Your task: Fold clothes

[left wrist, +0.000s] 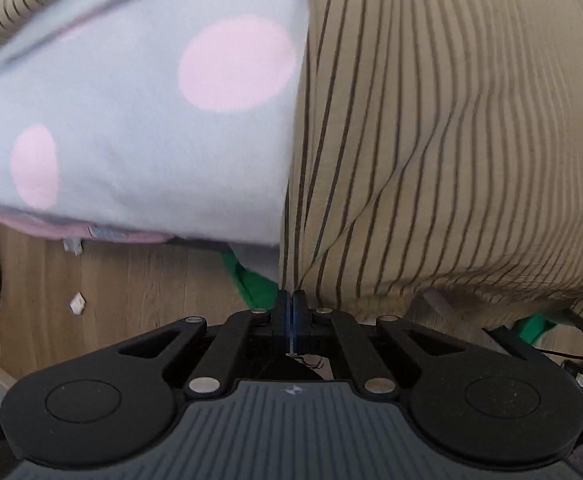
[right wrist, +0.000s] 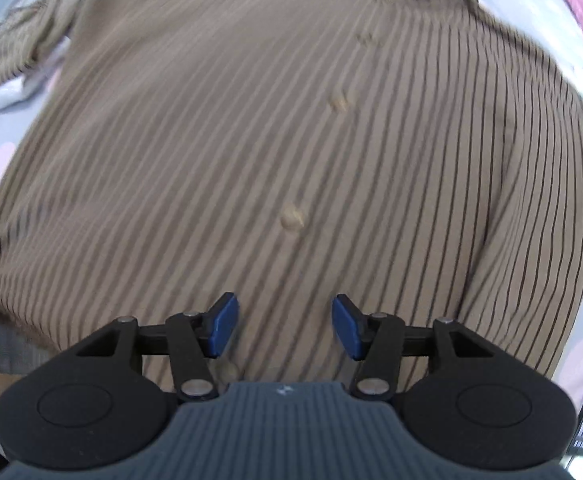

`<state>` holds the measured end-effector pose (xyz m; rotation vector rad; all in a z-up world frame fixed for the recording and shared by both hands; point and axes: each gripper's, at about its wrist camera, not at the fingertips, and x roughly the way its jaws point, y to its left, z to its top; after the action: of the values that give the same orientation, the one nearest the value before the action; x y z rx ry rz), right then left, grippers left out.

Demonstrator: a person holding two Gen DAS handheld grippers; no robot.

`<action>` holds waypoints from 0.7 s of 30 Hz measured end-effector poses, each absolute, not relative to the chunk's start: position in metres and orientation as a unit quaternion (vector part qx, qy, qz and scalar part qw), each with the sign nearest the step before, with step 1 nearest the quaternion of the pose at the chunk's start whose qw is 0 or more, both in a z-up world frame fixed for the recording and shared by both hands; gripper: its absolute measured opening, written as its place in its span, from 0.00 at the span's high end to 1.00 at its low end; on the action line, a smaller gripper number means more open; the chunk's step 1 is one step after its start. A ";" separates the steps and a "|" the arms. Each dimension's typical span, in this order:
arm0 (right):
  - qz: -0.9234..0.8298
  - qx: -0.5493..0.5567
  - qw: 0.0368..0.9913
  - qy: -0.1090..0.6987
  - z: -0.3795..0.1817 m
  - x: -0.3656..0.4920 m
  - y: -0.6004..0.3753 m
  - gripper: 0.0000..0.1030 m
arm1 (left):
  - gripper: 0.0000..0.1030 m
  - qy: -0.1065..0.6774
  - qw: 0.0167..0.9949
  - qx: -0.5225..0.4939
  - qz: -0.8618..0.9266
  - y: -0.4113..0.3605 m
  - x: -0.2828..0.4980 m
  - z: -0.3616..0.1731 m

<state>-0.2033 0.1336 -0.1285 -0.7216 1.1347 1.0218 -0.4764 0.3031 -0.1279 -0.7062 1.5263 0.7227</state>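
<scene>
Tan striped shirt (left wrist: 431,140): left claw (left wrist: 290,304) pinches its edge; right claw (right wrist: 285,326) gapes wide.

Pale wood-grain floor (left wrist: 139,280) lies below and left of the jaws. A grey sheet with pink dots (left wrist: 139,128) covers the bed.

The left claw (left wrist: 290,300) has its two blue pads pressed together, while the right claw (right wrist: 285,326) holds its fingers wide apart.
</scene>
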 end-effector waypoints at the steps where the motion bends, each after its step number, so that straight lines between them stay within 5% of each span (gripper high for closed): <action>1: 0.447 -0.320 0.660 0.512 -0.132 -0.201 0.132 0.45 | 1.00 0.664 0.603 -0.308 0.318 0.305 -0.480 -0.128; 10: 0.470 -0.318 0.657 0.496 -0.108 -0.205 0.114 0.45 | 0.87 0.539 0.727 -0.313 0.286 0.298 -0.454 -0.047; 21: 0.450 -0.330 0.671 0.488 -0.072 -0.171 0.043 0.46 | 0.87 0.525 0.794 -0.263 0.159 0.269 -0.335 -0.049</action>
<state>-0.1711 0.0433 -0.0716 -0.7443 1.0989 1.0146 -0.3348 0.2685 -0.0492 -0.5647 1.1285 0.3414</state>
